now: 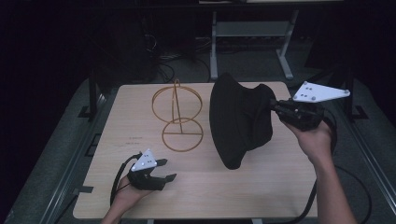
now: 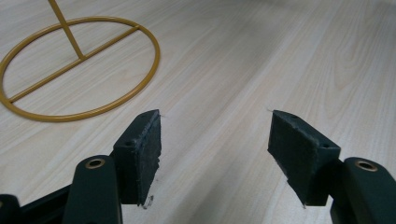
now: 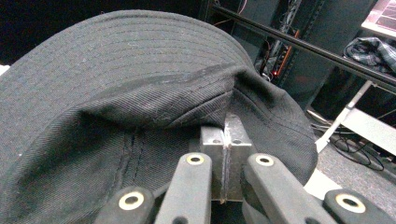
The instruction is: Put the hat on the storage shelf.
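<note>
A black bucket hat (image 1: 240, 119) hangs tilted above the right half of the wooden table (image 1: 261, 186), its brim low near the surface. My right gripper (image 1: 275, 106) is shut on the hat's crown fabric; in the right gripper view the hat (image 3: 121, 93) bulges over the pinched jaws of that gripper (image 3: 226, 140). A gold wire hat stand (image 1: 178, 116), a ring base with an upright ring, stands left of the hat. My left gripper (image 1: 167, 170) rests open near the front left, with nothing between its pads (image 2: 215, 140). The stand's base ring (image 2: 79, 70) lies just beyond it.
Beyond the table's far edge stand a grey metal frame (image 1: 252, 42) and loose cables on a dark floor. A dark rail and a shelf with folded cloth (image 3: 369, 49) are behind the hat in the right gripper view.
</note>
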{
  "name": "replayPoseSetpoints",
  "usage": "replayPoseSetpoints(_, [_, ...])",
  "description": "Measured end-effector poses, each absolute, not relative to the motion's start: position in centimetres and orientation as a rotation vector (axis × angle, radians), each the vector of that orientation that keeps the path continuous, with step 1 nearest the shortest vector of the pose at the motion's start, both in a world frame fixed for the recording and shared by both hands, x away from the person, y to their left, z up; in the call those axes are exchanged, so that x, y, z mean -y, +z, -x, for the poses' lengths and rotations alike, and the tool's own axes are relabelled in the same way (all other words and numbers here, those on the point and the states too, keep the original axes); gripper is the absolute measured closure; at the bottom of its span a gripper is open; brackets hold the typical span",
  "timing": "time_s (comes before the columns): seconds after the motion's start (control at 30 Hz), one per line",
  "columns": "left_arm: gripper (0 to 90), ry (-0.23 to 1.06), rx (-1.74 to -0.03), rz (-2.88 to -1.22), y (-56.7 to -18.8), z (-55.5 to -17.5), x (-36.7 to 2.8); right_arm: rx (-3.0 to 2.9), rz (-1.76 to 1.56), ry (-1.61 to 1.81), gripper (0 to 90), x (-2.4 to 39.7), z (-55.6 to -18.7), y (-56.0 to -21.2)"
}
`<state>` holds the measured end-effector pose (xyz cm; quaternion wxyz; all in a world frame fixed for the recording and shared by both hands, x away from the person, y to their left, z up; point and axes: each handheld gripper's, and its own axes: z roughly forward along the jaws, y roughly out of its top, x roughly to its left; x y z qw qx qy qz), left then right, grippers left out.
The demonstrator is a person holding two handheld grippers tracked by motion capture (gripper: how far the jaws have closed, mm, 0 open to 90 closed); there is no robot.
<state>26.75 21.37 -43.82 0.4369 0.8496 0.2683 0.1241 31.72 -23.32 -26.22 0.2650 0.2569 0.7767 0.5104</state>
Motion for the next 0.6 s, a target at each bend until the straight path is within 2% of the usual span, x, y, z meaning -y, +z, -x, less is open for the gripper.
replayPoseSetpoints(0.3, [26.1,0.29,-0.699,-2.109,-44.0,-27.0,-21.6,-2.096,-0.677,1.386,89.7,22.5,-32.7,-24.7])
replayPoseSetpoints(0.6, [24.7,0.297,-0.711,-2.103,-43.9,-27.1,-22.1,-2.094,-0.649,1.394,89.8,21.4,-33.3,-23.2])
